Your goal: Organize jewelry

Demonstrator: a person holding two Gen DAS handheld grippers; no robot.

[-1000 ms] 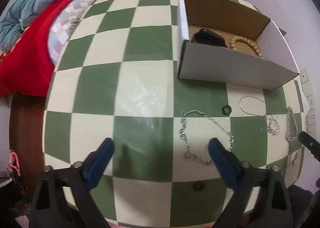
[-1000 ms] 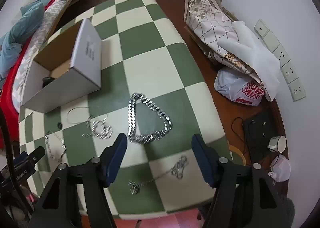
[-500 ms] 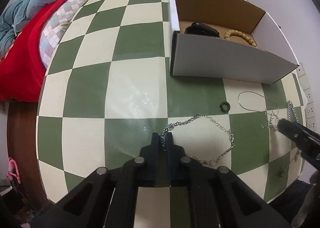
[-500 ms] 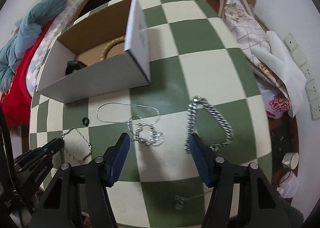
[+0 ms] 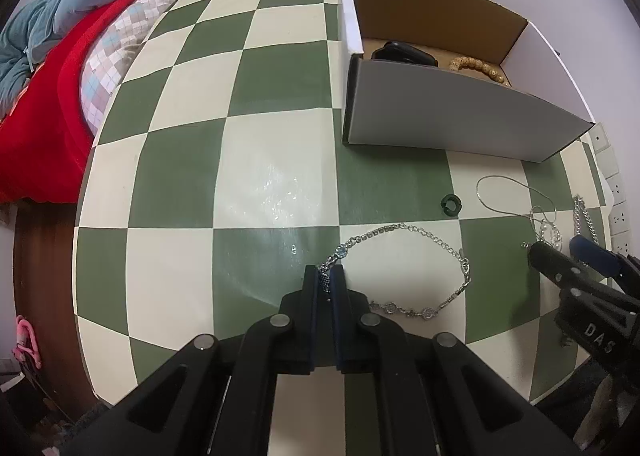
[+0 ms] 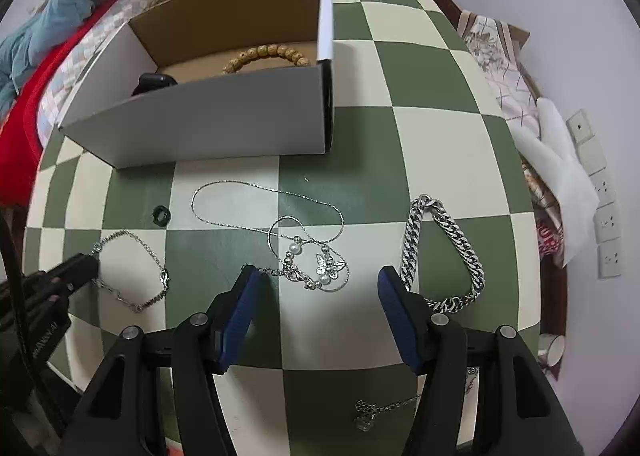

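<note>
Left wrist view: the left gripper (image 5: 328, 283), wide apart a second ago, is now pinched on the thin silver bracelet (image 5: 424, 268) lying on the checkered table (image 5: 180, 184); lift to the box (image 5: 452, 116) likely next.
Right wrist view: the right gripper (image 6: 318, 292) has moved from the chunky chain (image 6: 444, 252) and hangs wide over the pearl necklace (image 6: 308, 252).
</note>
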